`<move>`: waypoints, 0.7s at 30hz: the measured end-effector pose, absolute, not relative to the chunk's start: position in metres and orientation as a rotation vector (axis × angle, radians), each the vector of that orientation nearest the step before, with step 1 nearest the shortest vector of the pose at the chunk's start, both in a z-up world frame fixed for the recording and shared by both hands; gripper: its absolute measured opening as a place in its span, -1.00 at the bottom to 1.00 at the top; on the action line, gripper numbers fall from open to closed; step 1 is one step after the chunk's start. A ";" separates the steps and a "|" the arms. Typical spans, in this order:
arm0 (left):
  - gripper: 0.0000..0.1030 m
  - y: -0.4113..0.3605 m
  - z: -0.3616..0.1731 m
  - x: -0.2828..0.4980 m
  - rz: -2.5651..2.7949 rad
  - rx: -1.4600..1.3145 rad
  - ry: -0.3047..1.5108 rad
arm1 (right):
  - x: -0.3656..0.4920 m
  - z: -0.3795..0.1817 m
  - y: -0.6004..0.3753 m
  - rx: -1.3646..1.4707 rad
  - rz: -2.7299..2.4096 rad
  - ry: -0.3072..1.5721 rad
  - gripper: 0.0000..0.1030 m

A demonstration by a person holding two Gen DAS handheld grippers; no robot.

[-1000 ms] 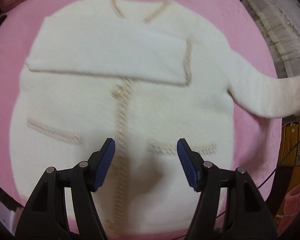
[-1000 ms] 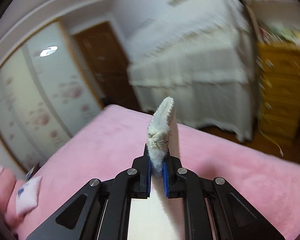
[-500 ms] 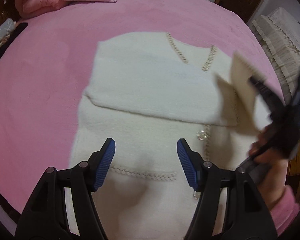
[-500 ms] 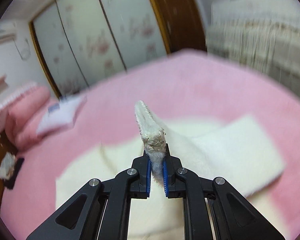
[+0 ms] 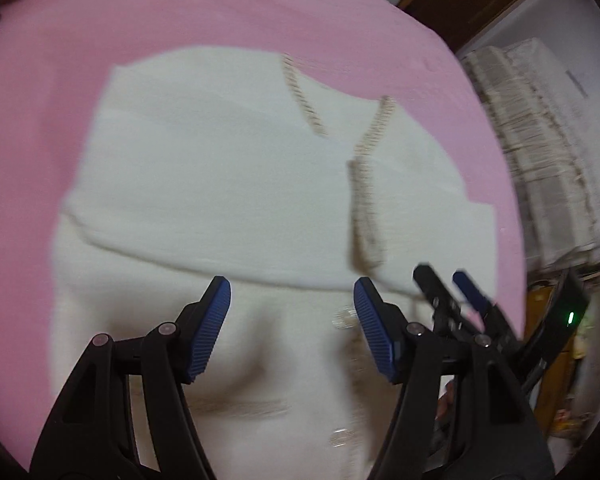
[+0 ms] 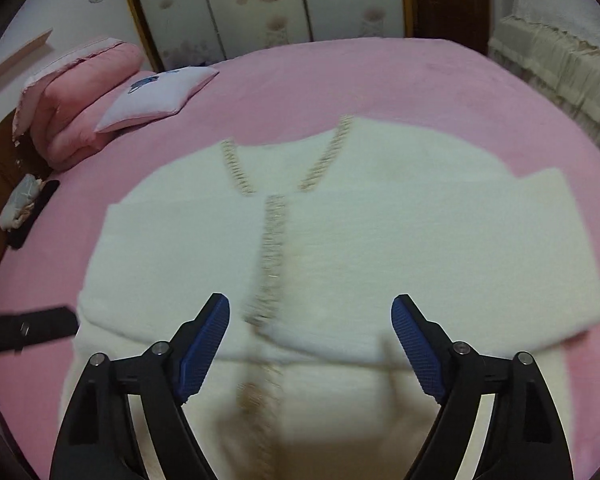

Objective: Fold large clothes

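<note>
Cream knitted cardigan with beige braided trim (image 5: 220,168) lies flat on pink bedspread (image 5: 40,80), sleeves folded across chest. Left gripper (image 5: 292,328) hovers above cardigan, jaws apart, empty. Right gripper (image 5: 448,284) at cardigan's right edge, jaws opening, nothing between them.

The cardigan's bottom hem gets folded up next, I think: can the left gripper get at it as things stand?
Probably yes. The left gripper hangs open over the cardigan, nothing between its fingers, and nothing lies on the lower part; the hem itself is hidden.
</note>
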State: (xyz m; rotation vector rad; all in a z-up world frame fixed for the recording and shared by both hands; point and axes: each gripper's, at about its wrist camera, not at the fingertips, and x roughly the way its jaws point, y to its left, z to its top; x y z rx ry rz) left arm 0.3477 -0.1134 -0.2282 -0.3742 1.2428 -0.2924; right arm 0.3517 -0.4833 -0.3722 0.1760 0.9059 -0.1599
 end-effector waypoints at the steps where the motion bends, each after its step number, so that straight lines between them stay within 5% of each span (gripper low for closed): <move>1: 0.19 -0.126 -0.234 0.353 -0.318 -0.399 1.255 | 0.347 -0.372 -0.493 0.184 -0.175 0.903 0.67; 9: 0.16 -0.228 -0.275 0.376 -0.243 -0.234 1.302 | 0.301 -0.434 -0.591 0.200 -0.346 1.001 0.67; 11: -0.09 -0.245 -0.288 0.377 -0.220 -0.199 1.331 | 0.303 -0.450 -0.618 0.199 -0.383 1.053 0.67; 15: -0.25 -0.280 -0.300 0.373 -0.142 -0.076 1.292 | 0.322 -0.470 -0.664 0.238 -0.421 1.081 0.67; 18: -0.71 -0.304 -0.297 0.371 -0.115 0.006 1.245 | 0.308 -0.486 -0.687 0.274 -0.448 1.104 0.67; 21: -0.75 -0.313 -0.288 0.376 -0.110 -0.014 1.211 | 0.295 -0.496 -0.704 0.295 -0.468 1.105 0.67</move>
